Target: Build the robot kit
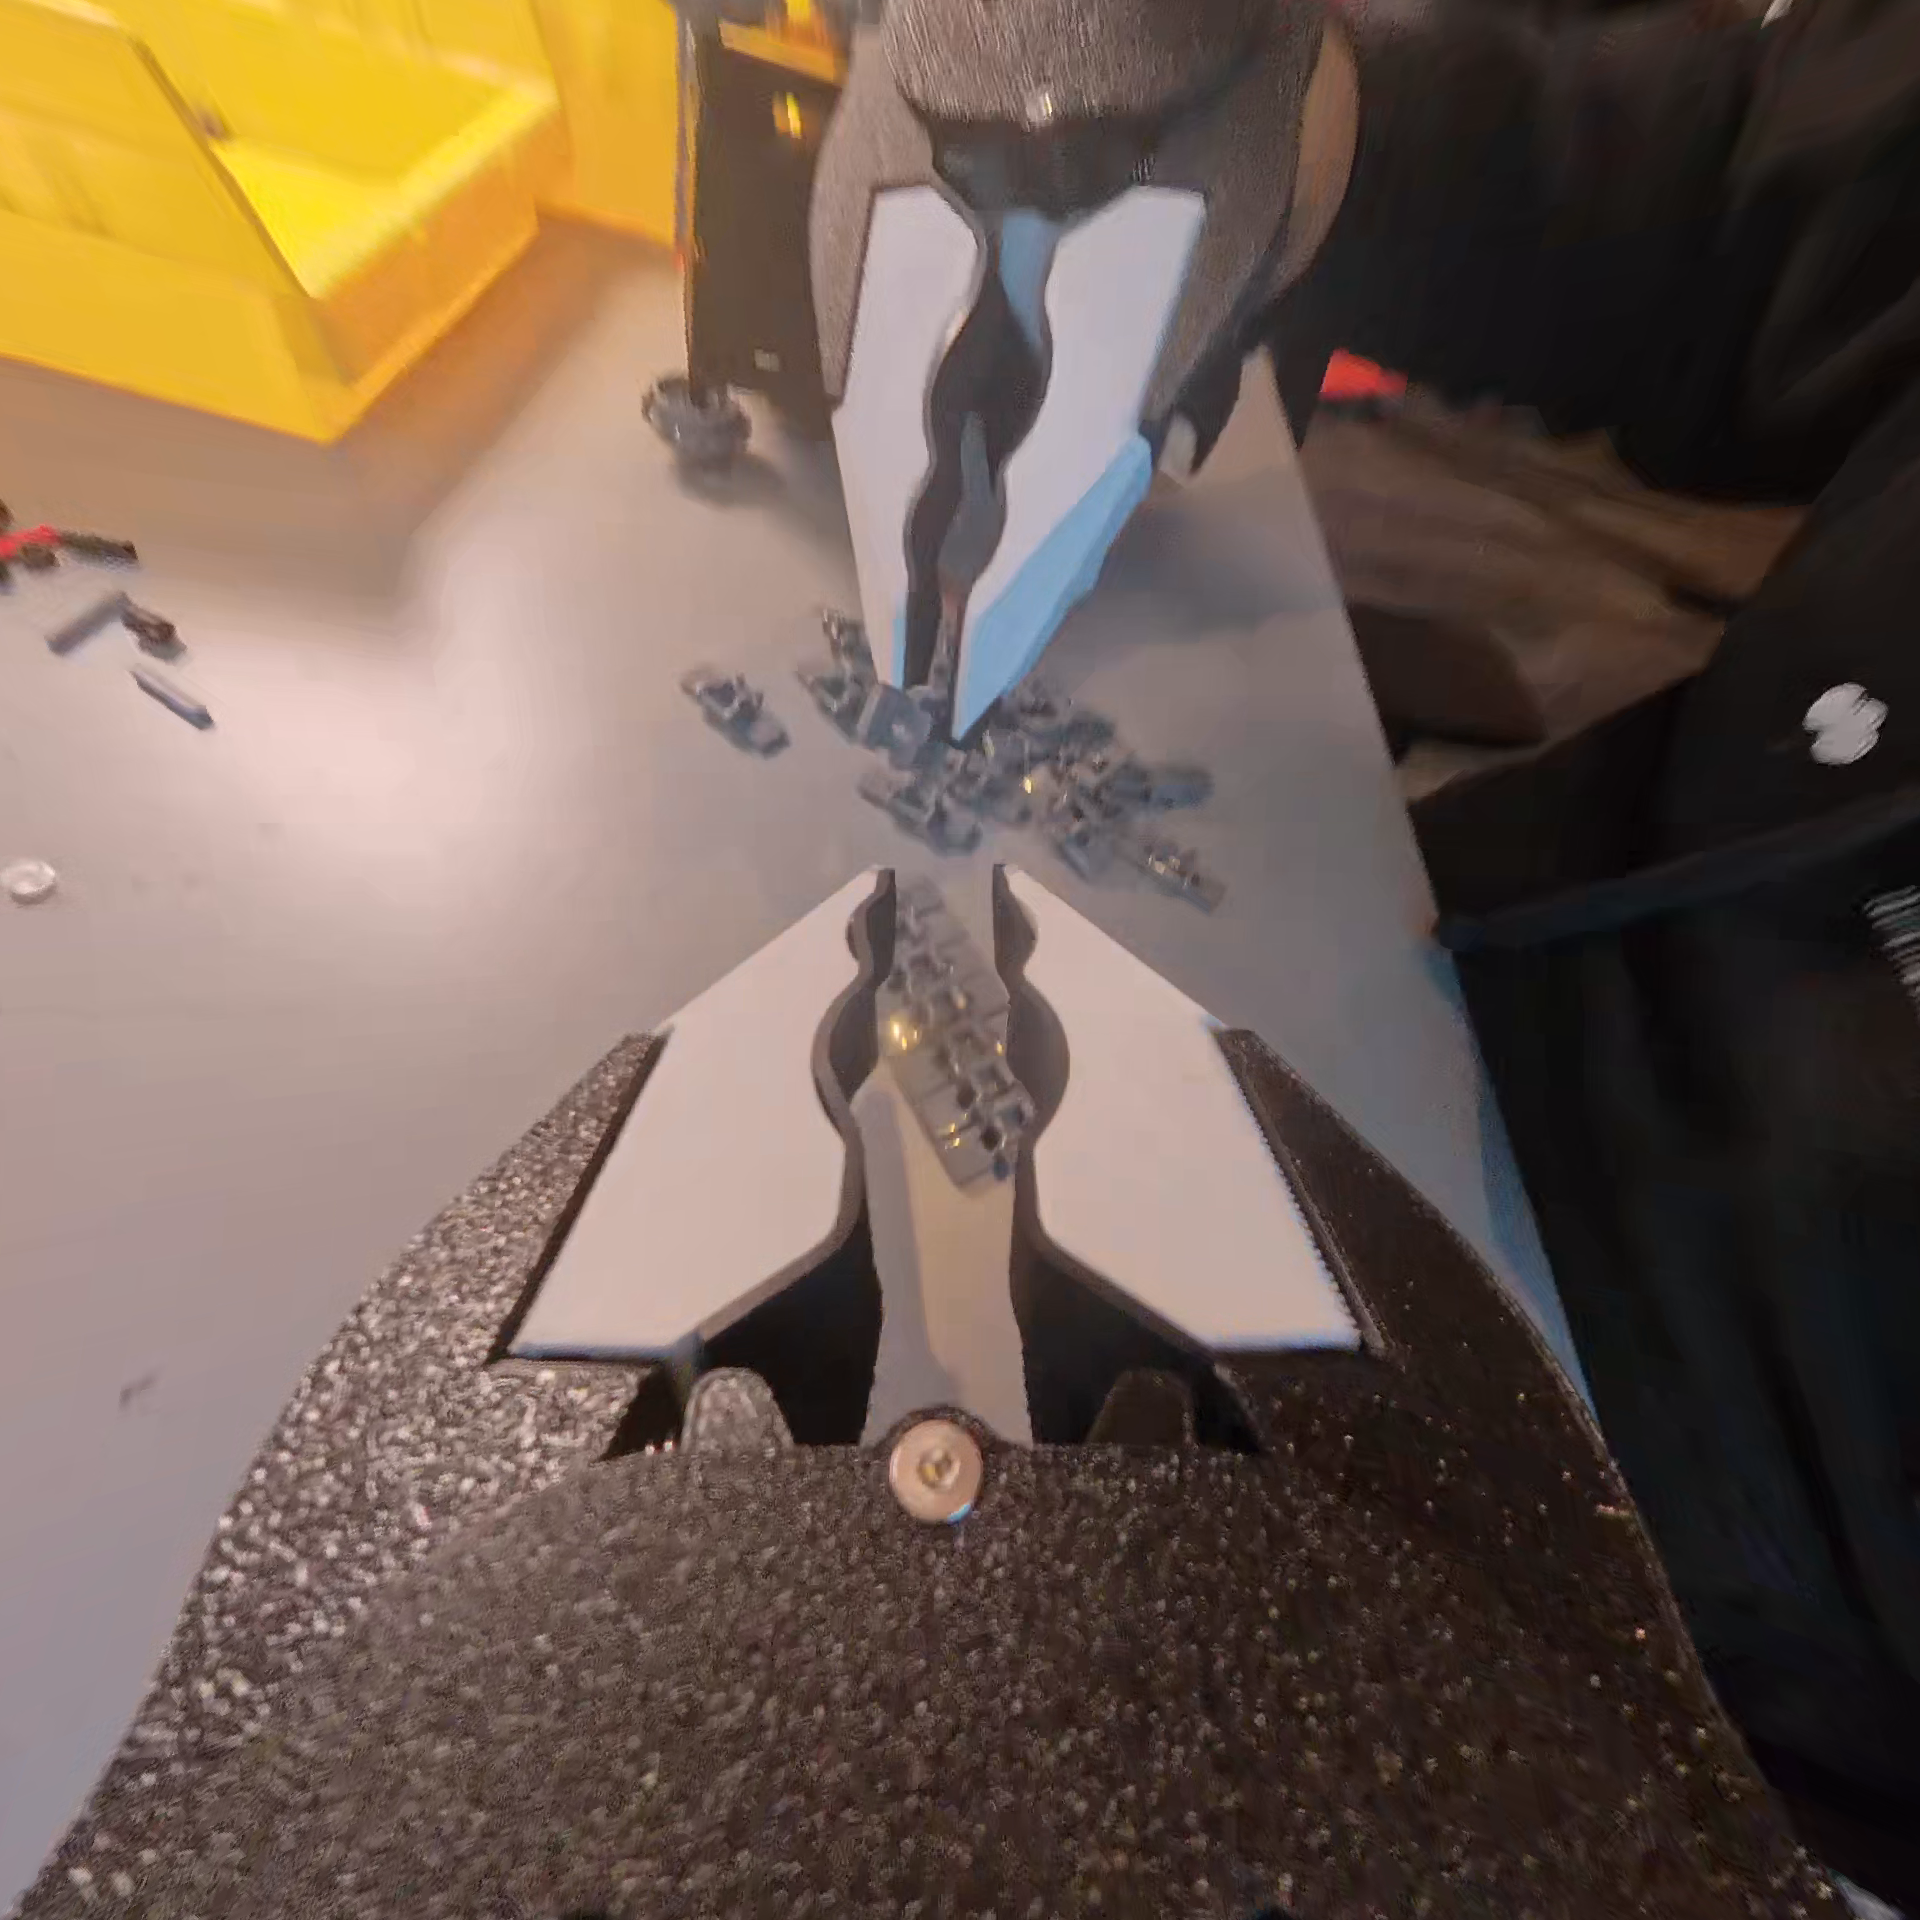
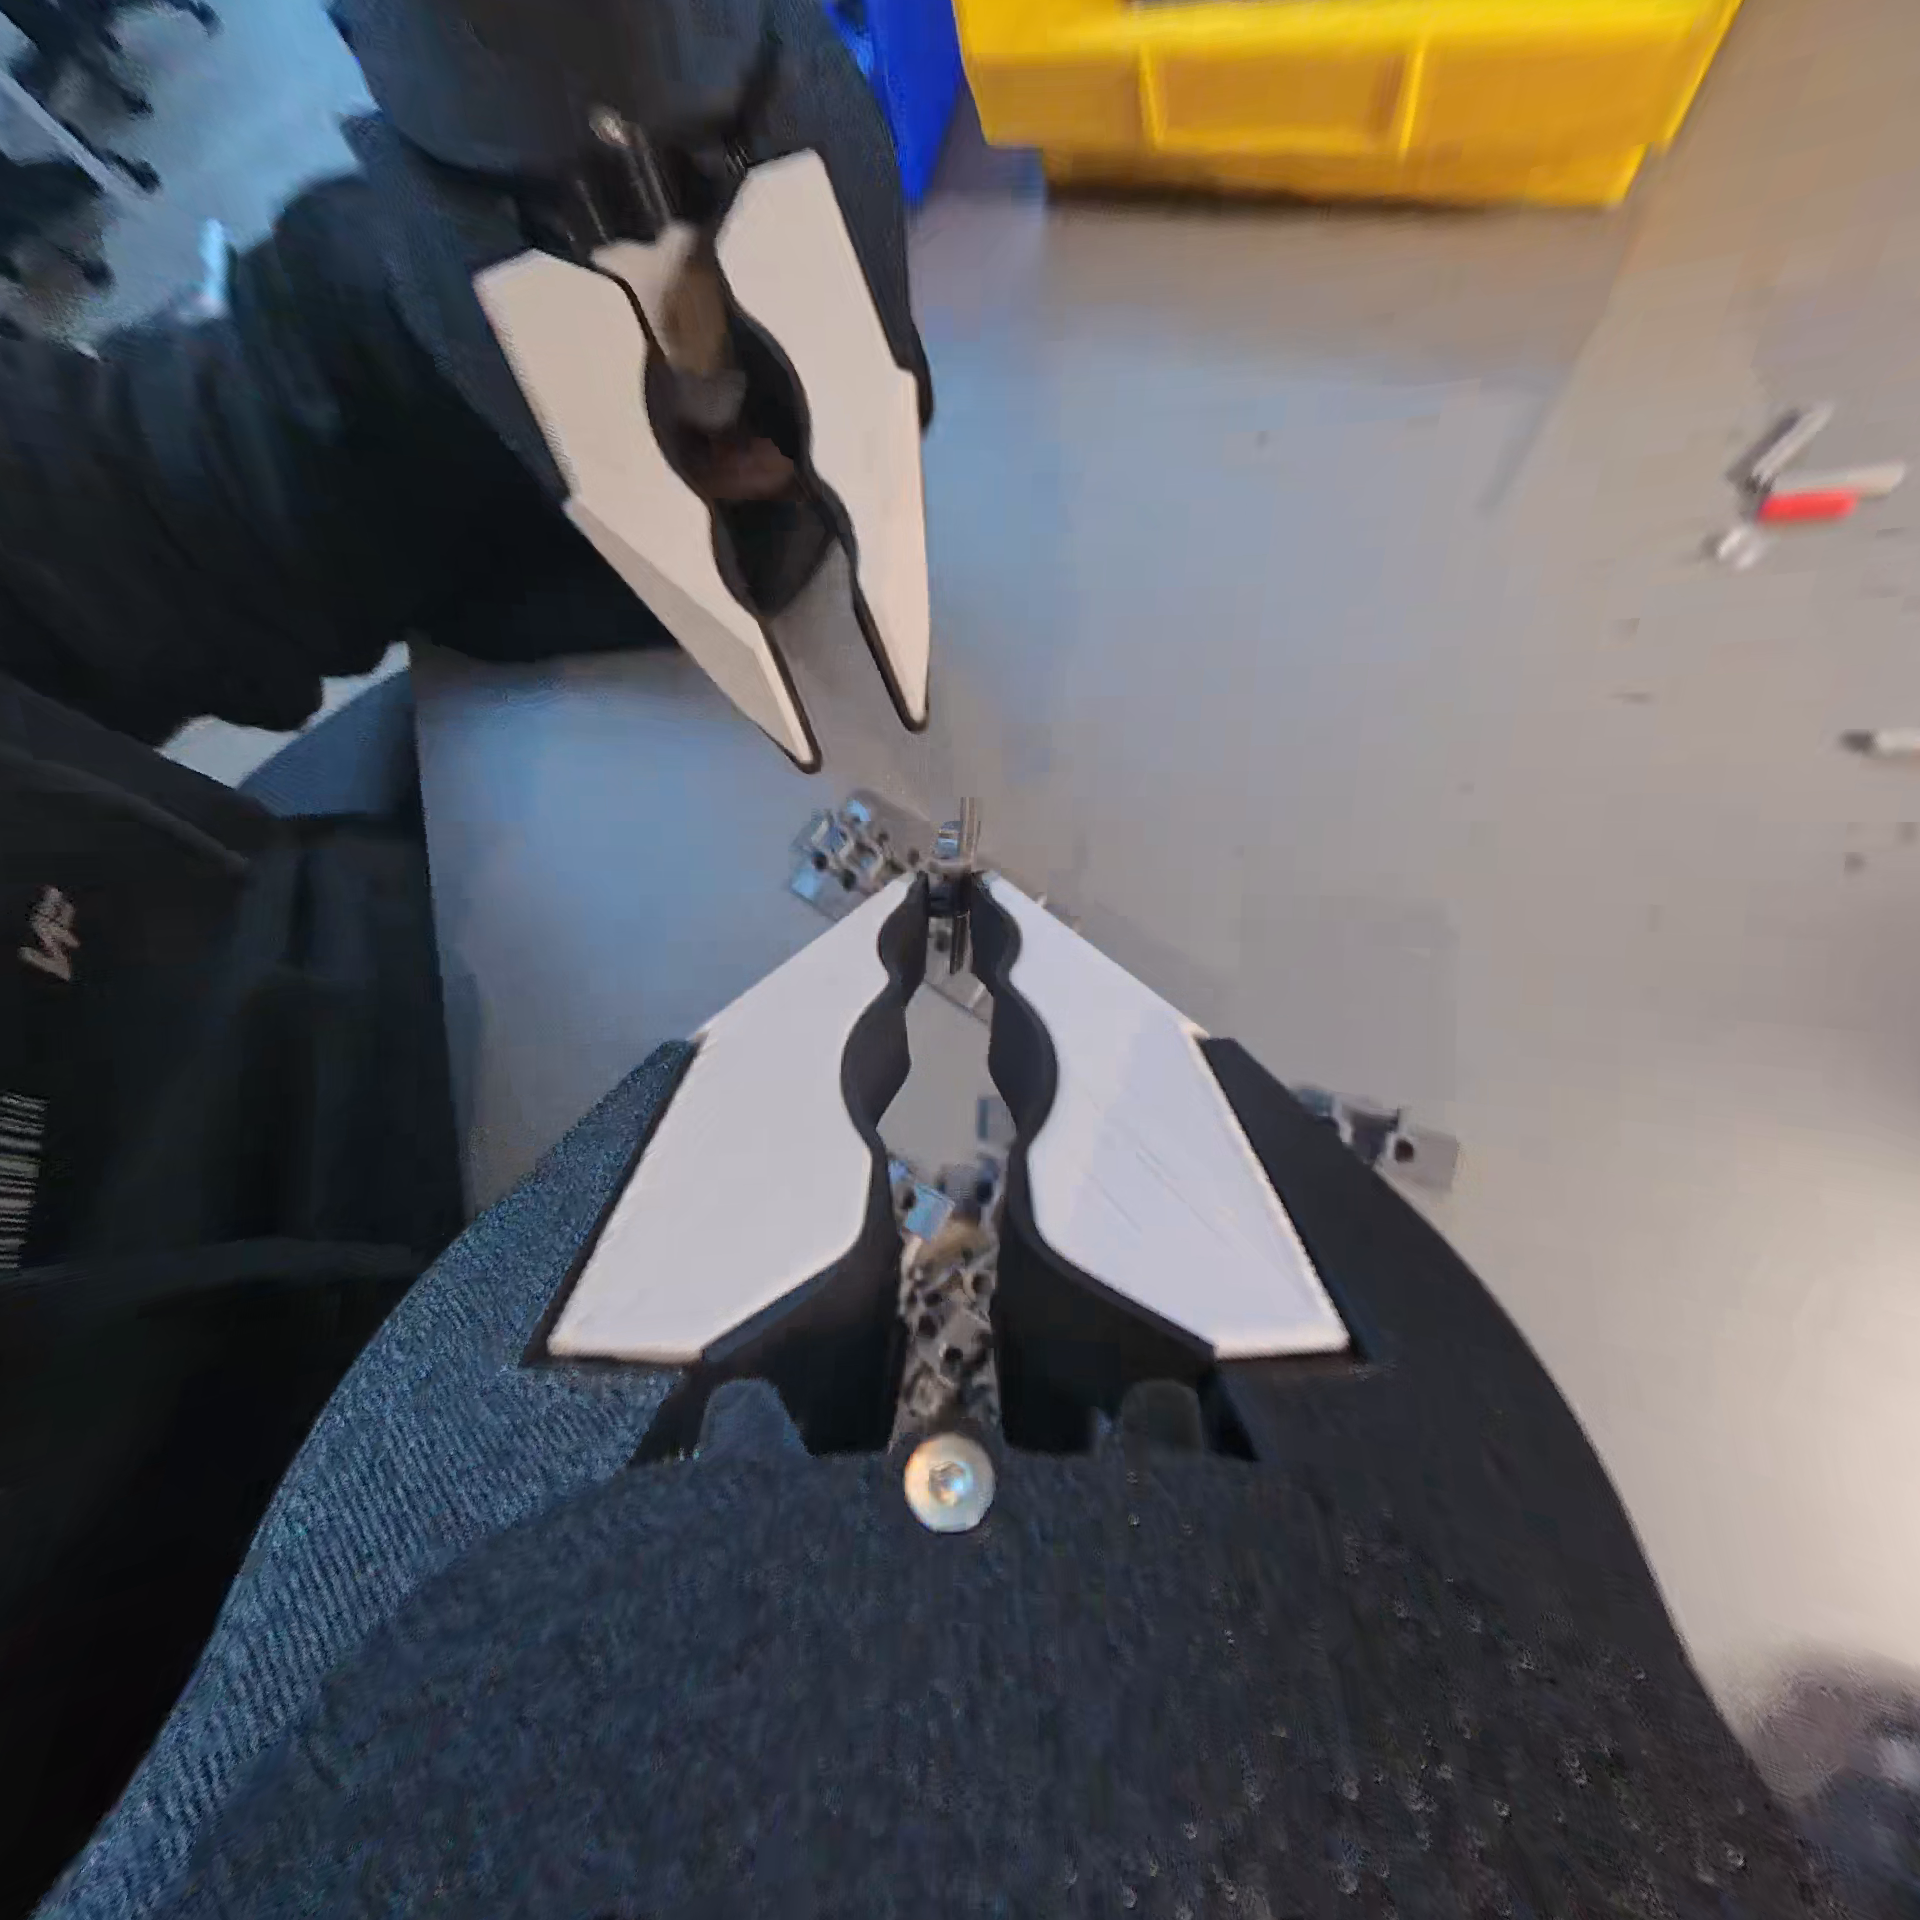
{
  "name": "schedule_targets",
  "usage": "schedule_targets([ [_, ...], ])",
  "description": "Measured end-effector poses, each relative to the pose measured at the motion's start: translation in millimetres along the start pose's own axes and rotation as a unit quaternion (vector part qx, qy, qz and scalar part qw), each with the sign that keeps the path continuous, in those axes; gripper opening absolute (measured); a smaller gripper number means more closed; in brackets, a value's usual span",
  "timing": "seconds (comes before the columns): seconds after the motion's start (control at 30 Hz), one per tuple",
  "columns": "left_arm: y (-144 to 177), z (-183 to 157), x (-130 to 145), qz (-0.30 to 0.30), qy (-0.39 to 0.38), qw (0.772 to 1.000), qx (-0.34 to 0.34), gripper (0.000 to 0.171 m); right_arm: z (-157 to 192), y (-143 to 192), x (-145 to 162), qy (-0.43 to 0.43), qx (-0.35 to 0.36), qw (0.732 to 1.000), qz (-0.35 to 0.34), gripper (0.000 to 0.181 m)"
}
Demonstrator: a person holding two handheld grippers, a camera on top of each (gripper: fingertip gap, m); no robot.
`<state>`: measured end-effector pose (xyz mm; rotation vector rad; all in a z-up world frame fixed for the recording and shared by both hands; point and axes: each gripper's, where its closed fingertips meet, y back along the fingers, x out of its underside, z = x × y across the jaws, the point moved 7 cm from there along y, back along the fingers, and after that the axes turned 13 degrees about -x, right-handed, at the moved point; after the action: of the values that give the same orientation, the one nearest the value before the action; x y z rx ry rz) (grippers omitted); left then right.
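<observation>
A pile of small grey link pieces (image 1: 1039,790) lies on the grey table (image 1: 416,935) near its right edge. My left gripper (image 1: 948,878) is open, its tips just short of the pile. A short strip of joined grey links (image 1: 961,1049) shows in the gap between its fingers; it seems to lie on the table below. My right gripper (image 1: 940,712) comes down from the far side with its tips in the pile. In the right wrist view it (image 2: 948,888) is shut on a small grey link piece (image 2: 948,904). The left gripper (image 2: 860,740) hovers open and empty just beyond.
Yellow bins (image 1: 260,208) stand at the back of the table, also in the right wrist view (image 2: 1330,94). A black stand (image 1: 748,208) is beside them. Loose dark pieces (image 1: 125,634) and a red piece (image 2: 1808,506) lie farther off. A person in black clothing (image 1: 1714,727) is at the table's edge. Left tips to right tips: about 4 cm.
</observation>
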<state>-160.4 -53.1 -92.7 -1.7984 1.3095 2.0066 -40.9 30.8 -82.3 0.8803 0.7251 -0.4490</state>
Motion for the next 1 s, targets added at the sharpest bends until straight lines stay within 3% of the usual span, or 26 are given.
schedule_targets([
  [0.13,-15,-7,21,0.092,-0.033,0.995,-0.001,0.015,-14,-10,15,-0.025,0.016,0.997,0.077,0.007],
  [0.33,-30,-23,29,0.14,-0.07,0.988,-0.01,0.009,-22,-19,20,-0.064,0.004,0.99,0.129,0.007],
  [0.6,-26,-33,19,0.117,-0.082,0.99,-0.004,0.011,-26,-24,20,-0.093,0.002,0.984,0.154,0.006],
  [0.8,-27,-24,31,0.159,-0.093,0.983,-0.016,0.015,-28,-28,16,-0.101,0.003,0.979,0.178,0.007],
  [1.0,-36,-33,30,0.157,-0.105,0.982,-0.009,0.013,-30,-30,11,-0.094,0.013,0.97,0.223,0.007],
])
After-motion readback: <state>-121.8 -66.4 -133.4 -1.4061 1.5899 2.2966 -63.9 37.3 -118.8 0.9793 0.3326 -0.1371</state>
